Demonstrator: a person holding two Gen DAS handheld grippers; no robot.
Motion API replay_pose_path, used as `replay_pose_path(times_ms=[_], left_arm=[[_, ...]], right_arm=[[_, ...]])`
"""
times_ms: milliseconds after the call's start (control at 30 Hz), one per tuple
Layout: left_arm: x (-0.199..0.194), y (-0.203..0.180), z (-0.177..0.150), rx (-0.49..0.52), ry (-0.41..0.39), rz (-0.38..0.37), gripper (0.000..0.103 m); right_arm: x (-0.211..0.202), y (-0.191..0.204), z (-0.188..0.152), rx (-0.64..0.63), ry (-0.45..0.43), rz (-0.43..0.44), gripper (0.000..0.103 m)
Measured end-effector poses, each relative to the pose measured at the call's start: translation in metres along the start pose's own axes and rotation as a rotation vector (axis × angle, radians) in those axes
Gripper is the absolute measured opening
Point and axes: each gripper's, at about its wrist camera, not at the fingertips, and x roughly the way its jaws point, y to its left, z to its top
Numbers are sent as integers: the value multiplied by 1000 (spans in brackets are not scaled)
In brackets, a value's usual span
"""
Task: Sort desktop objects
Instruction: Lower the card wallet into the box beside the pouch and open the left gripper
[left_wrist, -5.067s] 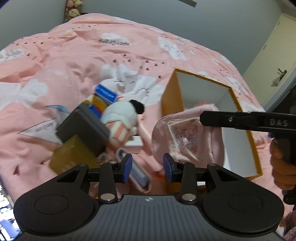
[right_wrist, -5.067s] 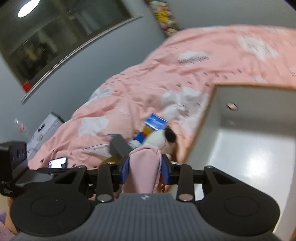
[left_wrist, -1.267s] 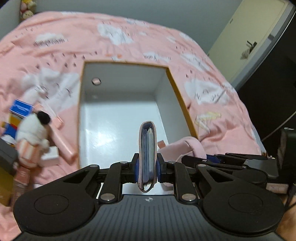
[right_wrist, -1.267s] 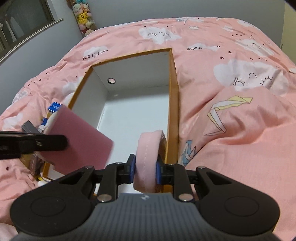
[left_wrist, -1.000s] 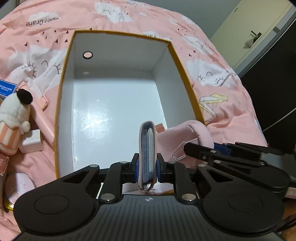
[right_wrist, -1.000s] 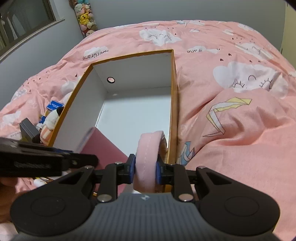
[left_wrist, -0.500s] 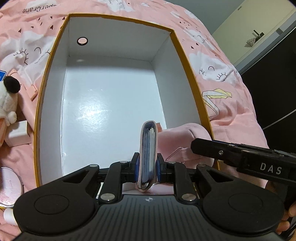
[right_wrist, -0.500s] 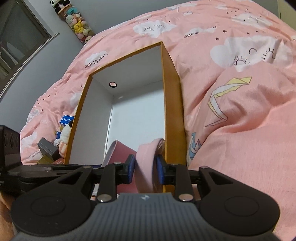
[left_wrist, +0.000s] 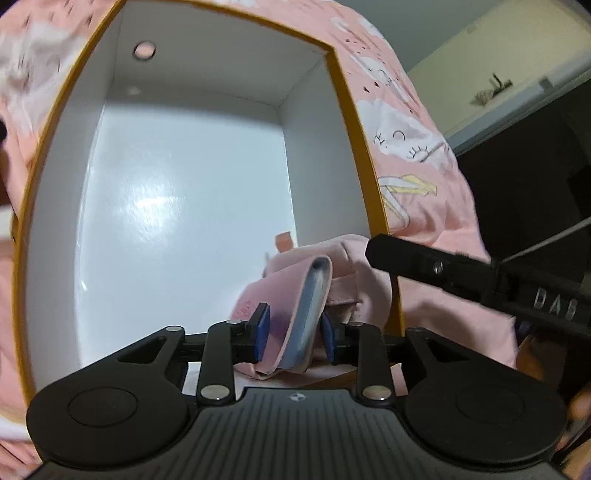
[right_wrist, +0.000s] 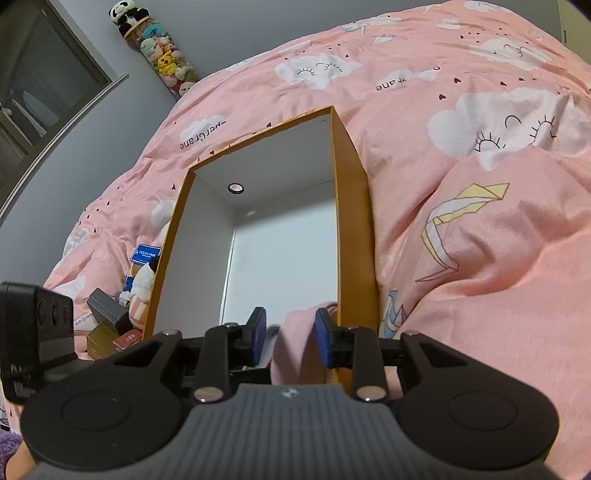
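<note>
Left wrist view has the left gripper (left_wrist: 294, 338) down at the near end of the orange box (left_wrist: 352, 103), with its fingers spread apart and the pink card wallet (left_wrist: 295, 314) leaning tilted between them. It looks loose rather than pinched, so I'd say it's being let go inside the box, against the near right corner. Right beside it is the pink pouch (left_wrist: 364, 284), slumped at the same corner against the box's right wall.

From the right wrist camera, the right gripper (right_wrist: 289, 338) is also parted, with the pouch sitting between the fingers but with a gap on the left side, so that one looks released too, or nearly.

So by my read, two items are basically in. The rest of the white box floor is bare. What's left is the pile on the bed (right_wrist: 480, 221) outside the box's left wall: a plush toy (right_wrist: 142, 284), a blue card (right_wrist: 147, 253), a grey box (right_wrist: 107, 303), a gold box (right_wrist: 100, 341) and a few small bits I can't make out. Early days, most of the sorting's ahead.
</note>
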Motion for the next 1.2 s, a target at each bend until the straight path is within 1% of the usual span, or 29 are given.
replay_pose_path(times_ms=[133,233,300,367,433,467,533,600,667,733,767,833,967,1033,1133,1167,1200], left_arm=[[2,20,5,-157,19,-73,39],[3,31,6,-269,29,-112,40],[7,36,5,-334,60,-141,44],[8,37,3,-338,74,-149,46],[7,37,2,-335,70,-147,46],[7,38,3,-339,71,-150,46],[8,40,3,-350,71,-154,45],[9,45,2,-362,70,-166,44],[12,50,4,-387,79,-213,37],[16,53,4,-414,92,-282,36],[17,53,5,-414,93,-292,36],[19,49,4,-383,99,-241,36],[18,45,5,-366,93,-223,36],[14,45,6,-347,89,-212,36],[11,40,6,-311,82,-196,36],[10,38,6,-300,81,-191,36],[9,37,6,-289,81,-188,36]], right_arm=[[2,1,1,-8,10,1,33],[4,0,0,2,22,9,33],[5,-1,-1,14,33,17,31],[5,-2,-3,12,41,11,26],[5,-4,-4,15,55,13,23],[5,-5,-6,22,66,12,19],[6,-8,-8,44,85,27,19],[4,-12,-9,96,111,48,18],[2,-18,-9,156,125,70,18],[0,-21,-8,165,116,54,18],[0,-20,-8,162,110,42,18],[1,-21,-8,167,111,49,18],[5,-14,-10,120,108,33,19],[6,-10,-9,95,105,24,23],[3,-6,-7,63,89,2,25],[2,-5,-6,54,82,-2,30],[0,-4,-5,45,71,-6,32]])
